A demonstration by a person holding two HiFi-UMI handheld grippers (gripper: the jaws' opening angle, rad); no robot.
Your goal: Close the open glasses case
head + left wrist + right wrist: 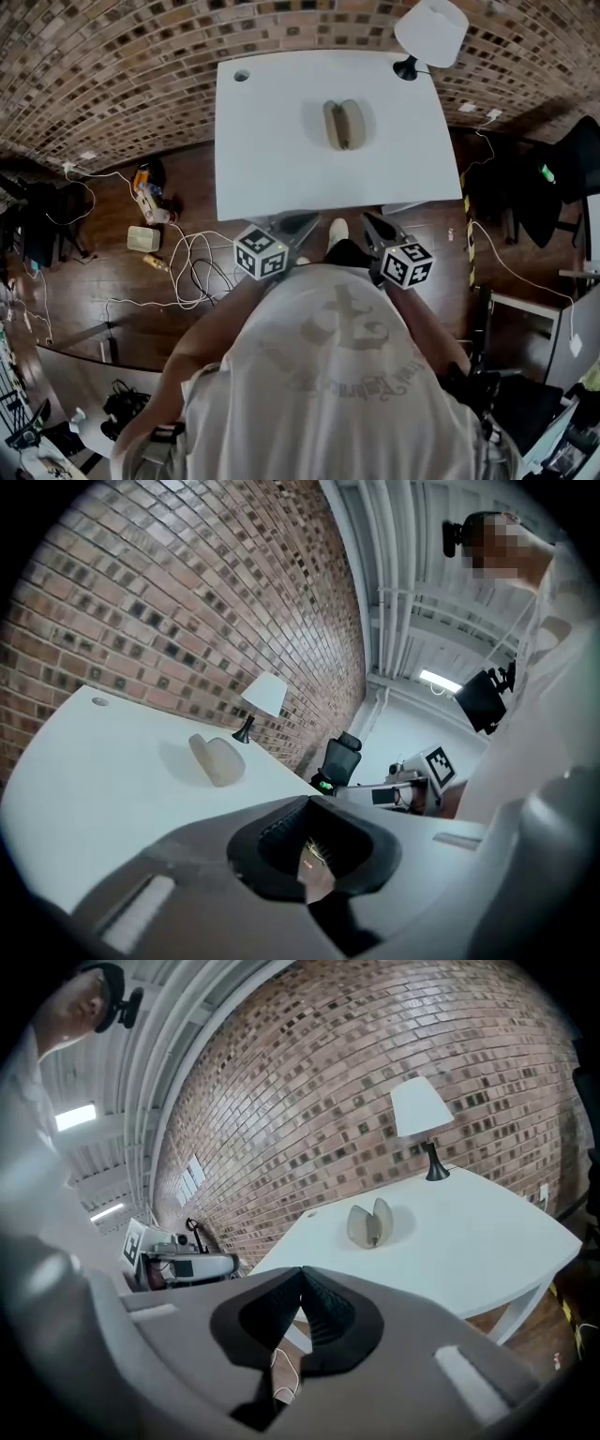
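The open beige glasses case [343, 124] lies in the middle of the white table [272, 169], its two halves spread apart. The left gripper view shows the case [216, 759] far ahead on the tabletop, and in the right gripper view the case [371, 1223] gapes upward like a shell. Both grippers hang in front of the table's near edge, well short of the case. My left gripper [300, 224] has its jaws together with nothing between them [307, 803]. My right gripper [374, 225] is shut and empty too [302, 1271].
A white-shaded lamp [429, 33] stands at the table's far right corner. A cable hole [242, 75] is at the far left corner. Cables and small items [155, 230] litter the wooden floor to the left. A dark chair [553, 178] stands to the right. A brick wall lies behind the table.
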